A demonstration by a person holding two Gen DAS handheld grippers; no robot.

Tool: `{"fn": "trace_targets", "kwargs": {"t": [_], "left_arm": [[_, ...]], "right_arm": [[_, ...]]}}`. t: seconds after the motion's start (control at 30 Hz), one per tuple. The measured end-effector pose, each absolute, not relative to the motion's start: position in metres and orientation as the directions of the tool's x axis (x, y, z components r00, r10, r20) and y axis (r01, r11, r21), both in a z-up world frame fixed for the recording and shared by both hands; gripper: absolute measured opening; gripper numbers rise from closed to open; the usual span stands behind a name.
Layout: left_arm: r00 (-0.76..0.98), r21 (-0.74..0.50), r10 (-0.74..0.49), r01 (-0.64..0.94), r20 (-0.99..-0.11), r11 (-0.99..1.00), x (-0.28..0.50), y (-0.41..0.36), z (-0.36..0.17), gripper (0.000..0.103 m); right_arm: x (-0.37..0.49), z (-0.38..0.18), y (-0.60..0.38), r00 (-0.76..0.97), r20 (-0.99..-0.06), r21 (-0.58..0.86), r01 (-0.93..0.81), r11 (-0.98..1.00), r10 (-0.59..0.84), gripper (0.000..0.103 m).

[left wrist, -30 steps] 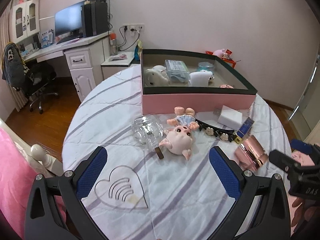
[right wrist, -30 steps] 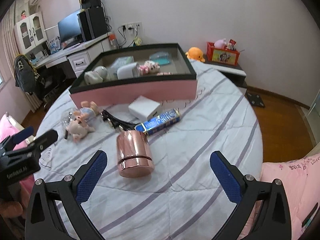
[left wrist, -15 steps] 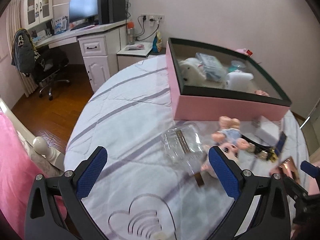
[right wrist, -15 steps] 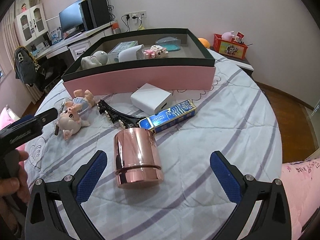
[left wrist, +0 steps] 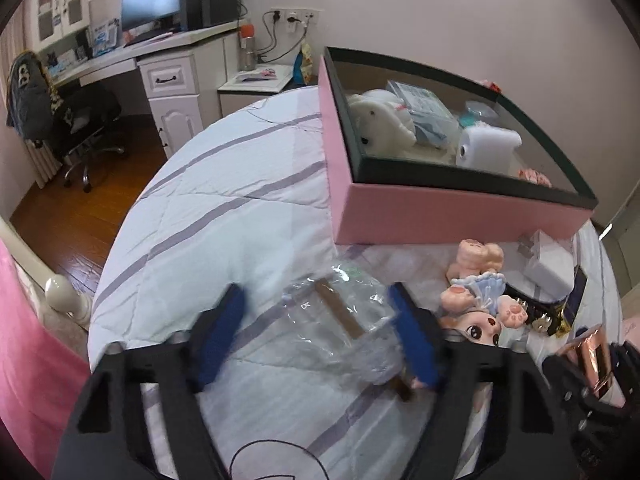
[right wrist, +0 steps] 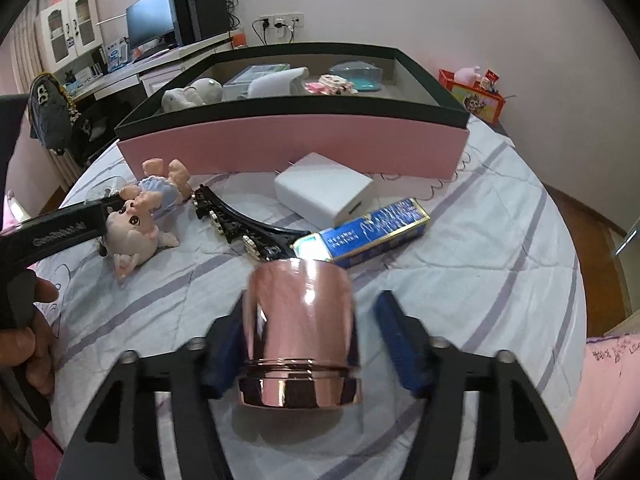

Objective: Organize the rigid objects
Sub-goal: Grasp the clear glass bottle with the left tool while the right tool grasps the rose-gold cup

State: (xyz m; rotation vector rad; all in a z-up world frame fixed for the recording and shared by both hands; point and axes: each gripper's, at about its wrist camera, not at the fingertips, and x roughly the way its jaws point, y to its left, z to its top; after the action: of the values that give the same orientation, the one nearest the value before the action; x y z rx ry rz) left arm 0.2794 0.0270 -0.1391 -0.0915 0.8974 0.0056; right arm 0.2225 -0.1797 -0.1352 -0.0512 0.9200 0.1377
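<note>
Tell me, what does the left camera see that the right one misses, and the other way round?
Only the left view shows the clear plastic case between the left gripper's open fingers. Only the right view shows the blue box whole, and the red toy box by the wall. Both show the pink box, the doll, the white block and the copper cup, which lies between the right gripper's open fingers.

Ahead of the right gripper (right wrist: 308, 344), a rose-gold cup (right wrist: 300, 332) fills most of the gap between its blue pads, a sliver of room on its right side. Just beyond lie a blue box (right wrist: 364, 234), a white block (right wrist: 324, 194) and a black hair clip (right wrist: 244, 228), then the pink box wall (right wrist: 296, 148). Open quilt (right wrist: 500, 264) lies to the right. Between the left gripper (left wrist: 320, 340) pads sits a clear packet (left wrist: 340, 320); a pig doll (left wrist: 476, 312) crowds its right, bare quilt its left.
</note>
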Motion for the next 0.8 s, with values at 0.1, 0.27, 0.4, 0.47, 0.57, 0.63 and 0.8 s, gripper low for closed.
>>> {"fn": "trace_targets", "kwargs": {"t": [0.1, 0.27, 0.4, 0.47, 0.57, 0.63, 0.8], "left_arm": [[0.628, -0.08, -0.051, -0.019, -0.777, 0.997, 0.277, 0.024, -0.138, 0.054], [0.639, -0.105, -0.078, -0.004, -0.765, 0.994, 0.265, 0.028, -0.133, 0.054], [0.649, -0.106, -0.077, -0.005, -0.757, 0.994, 0.254, 0.031, -0.127, 0.054], [0.655, -0.106, -0.076, -0.006, -0.752, 0.994, 0.249, 0.033, -0.122, 0.054], [0.671, -0.103, -0.074, -0.004, -0.738, 0.995, 0.243, 0.036, -0.111, 0.054], [0.686, -0.101, -0.076, 0.003, -0.724, 0.995, 0.239, 0.035, -0.1, 0.054], [0.724, -0.102, -0.097, 0.038, -0.683, 0.994, 0.233, 0.028, -0.072, 0.054]], "right_arm": [[0.221, -0.134, -0.178, 0.6, -0.793, 0.016, -0.151, 0.988, 0.104, 0.047], [0.216, -0.13, -0.187, 0.598, -0.79, 0.051, -0.151, 0.987, 0.132, 0.047], [0.21, -0.122, -0.193, 0.613, -0.778, 0.062, -0.143, 0.988, 0.137, 0.047], [0.209, -0.116, -0.196, 0.619, -0.771, 0.072, -0.144, 0.987, 0.146, 0.047], [0.207, -0.108, -0.199, 0.631, -0.761, 0.079, -0.143, 0.987, 0.152, 0.047], [0.206, -0.104, -0.2, 0.635, -0.755, 0.09, -0.144, 0.986, 0.161, 0.047], [0.207, -0.084, -0.204, 0.66, -0.73, 0.102, -0.154, 0.983, 0.179, 0.047]]}}
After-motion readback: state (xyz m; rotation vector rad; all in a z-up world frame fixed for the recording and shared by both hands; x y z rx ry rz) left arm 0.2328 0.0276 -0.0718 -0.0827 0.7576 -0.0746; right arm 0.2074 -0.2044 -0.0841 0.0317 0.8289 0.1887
